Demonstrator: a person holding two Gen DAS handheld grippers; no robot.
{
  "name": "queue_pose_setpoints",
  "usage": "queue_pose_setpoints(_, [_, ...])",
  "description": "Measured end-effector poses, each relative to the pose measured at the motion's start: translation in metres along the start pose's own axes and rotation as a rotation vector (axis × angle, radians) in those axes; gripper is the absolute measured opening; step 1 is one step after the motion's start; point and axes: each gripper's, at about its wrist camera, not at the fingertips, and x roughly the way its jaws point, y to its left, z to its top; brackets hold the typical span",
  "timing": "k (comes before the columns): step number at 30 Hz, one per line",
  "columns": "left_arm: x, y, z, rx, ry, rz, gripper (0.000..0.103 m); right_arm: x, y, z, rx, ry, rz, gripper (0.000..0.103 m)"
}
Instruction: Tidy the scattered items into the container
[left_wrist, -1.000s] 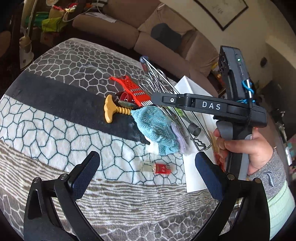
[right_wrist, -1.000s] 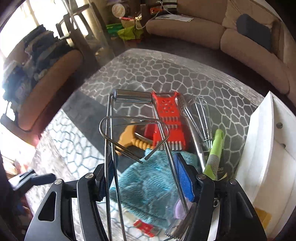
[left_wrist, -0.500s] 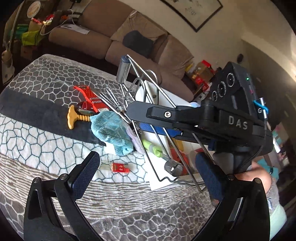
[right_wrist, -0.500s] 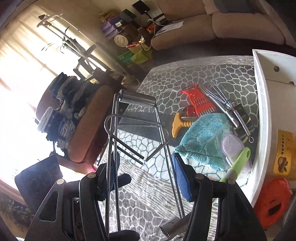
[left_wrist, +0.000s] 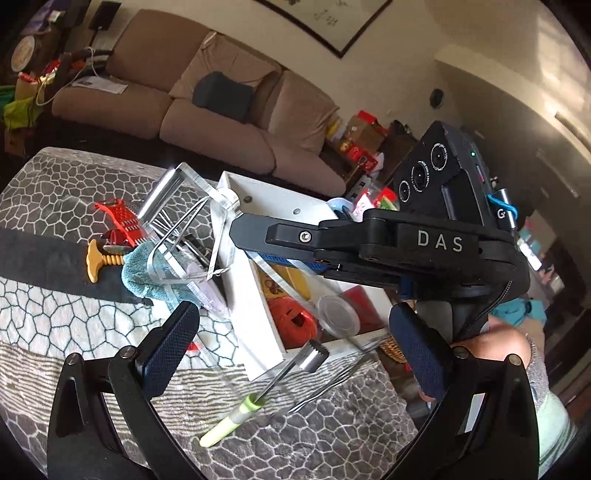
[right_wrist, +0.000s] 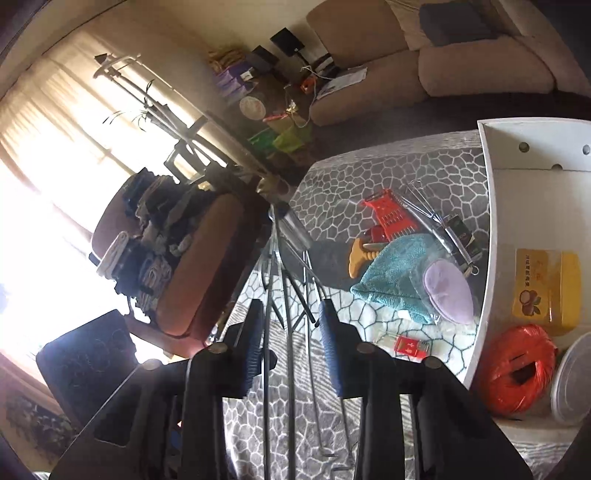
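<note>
My right gripper (right_wrist: 290, 345) is shut on a metal wire rack (right_wrist: 286, 254) and holds it in the air; in the left wrist view the rack (left_wrist: 184, 236) is blurred above the white container (left_wrist: 240, 295). My left gripper (left_wrist: 291, 343) is open and empty. A green-handled tool (left_wrist: 229, 426) lies on the cloth below the rack. Scattered on the table are a teal cloth (right_wrist: 391, 277), a red grater (right_wrist: 391, 218), a whisk (right_wrist: 436, 221), a yellow-handled tool (right_wrist: 360, 254), a purple pad (right_wrist: 448, 291) and a red packet (right_wrist: 410, 345).
The container holds an orange twine roll (right_wrist: 517, 373), a yellow box (right_wrist: 546, 291) and a clear lid (right_wrist: 570, 380). A patterned cloth (left_wrist: 66, 295) covers the table. A sofa (left_wrist: 207, 114) stands behind, a chair with clothes (right_wrist: 173, 258) at the left.
My right gripper has lifted the wire rack off the table and swung it toward the container. The green-handled tool now lies on the cloth in front of the container.
</note>
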Motion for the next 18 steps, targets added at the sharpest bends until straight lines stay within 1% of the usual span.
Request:
queue_pose_setpoints(1, [0.003,-0.004,0.002,0.007,0.003,-0.006,0.103,-0.005,-0.002,0.001,0.006,0.009,0.002,0.024])
queue_pose_setpoints(2, [0.007,-0.007,0.004,0.021,0.014,0.023,0.103,-0.008,-0.005,0.002,0.014,0.025,0.021,0.024])
queue_pose_setpoints(4, [0.02,-0.005,0.003,0.048,0.068,0.135,0.103,-0.013,-0.015,-0.001,0.039,0.033,0.001,0.024])
queue_pose_setpoints(5, [0.023,0.0,0.0,0.041,0.091,0.174,0.103,-0.012,-0.019,-0.004,0.035,0.05,-0.014,0.024])
queue_pose_setpoints(6, [0.02,0.006,-0.004,0.026,0.099,0.192,0.103,-0.01,-0.024,-0.008,0.035,0.073,-0.033,0.024])
queue_pose_setpoints(8, [0.007,0.023,-0.014,-0.004,0.107,0.243,0.103,-0.01,-0.032,-0.018,0.035,0.111,-0.036,0.024])
queue_pose_setpoints(10, [-0.005,0.048,-0.03,-0.045,0.131,0.311,0.103,-0.014,-0.036,-0.031,-0.003,0.119,-0.09,0.025])
queue_pose_setpoints(11, [-0.008,0.061,-0.039,-0.069,0.157,0.329,0.103,-0.016,-0.037,-0.037,-0.023,0.128,-0.114,0.027])
queue_pose_setpoints(13, [-0.009,0.085,-0.059,-0.112,0.221,0.371,0.103,-0.023,-0.044,-0.053,-0.047,0.136,-0.169,0.034])
queue_pose_setpoints(14, [-0.008,0.095,-0.069,-0.12,0.255,0.402,0.103,-0.027,-0.049,-0.062,-0.048,0.143,-0.181,0.041])
queue_pose_setpoints(15, [-0.006,0.102,-0.078,-0.115,0.285,0.433,0.103,-0.031,-0.054,-0.071,-0.039,0.148,-0.188,0.047])
queue_pose_setpoints(17, [-0.001,0.109,-0.095,-0.096,0.338,0.473,0.103,-0.041,-0.067,-0.093,0.001,0.144,-0.194,0.054])
queue_pose_setpoints(18, [0.004,0.109,-0.102,-0.076,0.364,0.492,0.103,-0.046,-0.073,-0.105,0.023,0.138,-0.202,0.054])
